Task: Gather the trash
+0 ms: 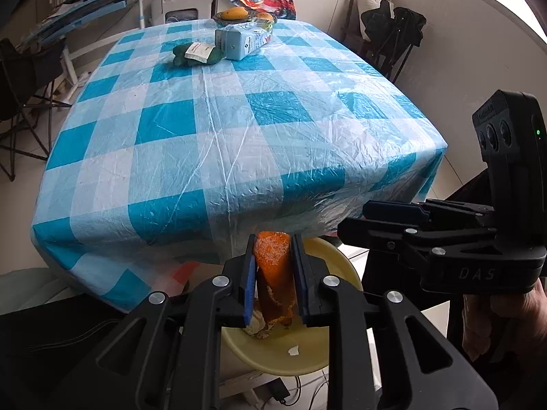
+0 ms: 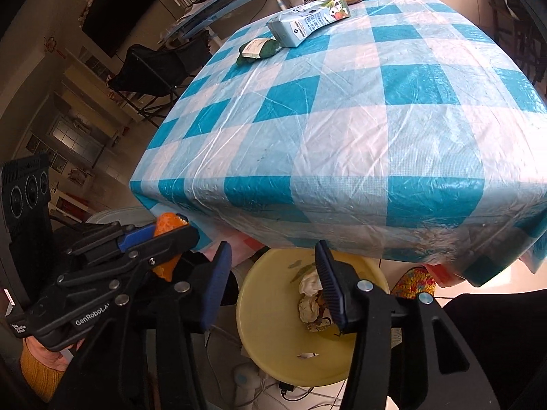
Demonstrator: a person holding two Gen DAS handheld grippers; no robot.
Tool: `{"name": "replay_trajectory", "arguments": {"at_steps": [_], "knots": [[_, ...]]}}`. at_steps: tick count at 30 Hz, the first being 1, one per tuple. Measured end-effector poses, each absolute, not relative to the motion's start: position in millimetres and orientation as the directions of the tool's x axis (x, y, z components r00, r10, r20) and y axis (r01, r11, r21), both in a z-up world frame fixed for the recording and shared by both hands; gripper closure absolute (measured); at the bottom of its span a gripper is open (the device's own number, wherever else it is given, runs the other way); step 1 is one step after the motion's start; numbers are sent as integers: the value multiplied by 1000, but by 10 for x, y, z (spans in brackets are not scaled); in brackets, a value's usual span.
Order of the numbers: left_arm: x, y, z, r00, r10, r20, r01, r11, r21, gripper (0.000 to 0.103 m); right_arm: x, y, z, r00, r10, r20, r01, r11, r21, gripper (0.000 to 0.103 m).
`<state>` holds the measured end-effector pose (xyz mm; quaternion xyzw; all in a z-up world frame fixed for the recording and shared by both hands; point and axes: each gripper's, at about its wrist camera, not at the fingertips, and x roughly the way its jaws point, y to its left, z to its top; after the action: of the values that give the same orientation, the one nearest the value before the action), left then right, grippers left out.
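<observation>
My left gripper is shut on an orange peel and holds it over a yellow bin below the table's near edge. The peel and left gripper also show in the right wrist view. My right gripper is open and empty above the yellow bin, which holds crumpled paper. In the left wrist view the right gripper sits to the right. On the table's far side lie a juice carton and a green packet.
The table has a blue-and-white checked plastic cloth. A fruit bowl stands at its far edge. Folding chairs and a glass shelf stand to the left. Cables lie on the floor under the bin.
</observation>
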<state>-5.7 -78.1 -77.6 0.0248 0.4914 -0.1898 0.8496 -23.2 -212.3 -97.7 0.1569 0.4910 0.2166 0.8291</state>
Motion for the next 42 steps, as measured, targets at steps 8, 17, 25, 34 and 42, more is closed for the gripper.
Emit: {"name": "replay_trajectory", "arguments": {"at_steps": [8, 17, 25, 34, 42], "knots": [[-130, -725, -640, 524, -272, -807, 302, 946, -122, 34, -237, -2312, -1003, 489, 463, -740, -108, 873, 475, 35], [-165, -488, -447, 621, -240, -746, 212, 968, -135, 18, -208, -2070, -1066, 477, 406, -779, -123, 909, 398, 30], [-239, -565, -362, 681, -185, -708, 223, 974, -41, 12, -175, -1876, -1160, 450, 370, -813, -150, 929, 339, 28], [-335, -763, -376, 715, -130, -687, 272, 957, 102, 10, -182, -1827, -1166, 441, 353, -825, -168, 936, 311, 26], [-381, -826, -386, 731, -106, -674, 284, 946, 158, 9, -181, -1852, -1148, 444, 348, -826, -153, 938, 312, 25]]}}
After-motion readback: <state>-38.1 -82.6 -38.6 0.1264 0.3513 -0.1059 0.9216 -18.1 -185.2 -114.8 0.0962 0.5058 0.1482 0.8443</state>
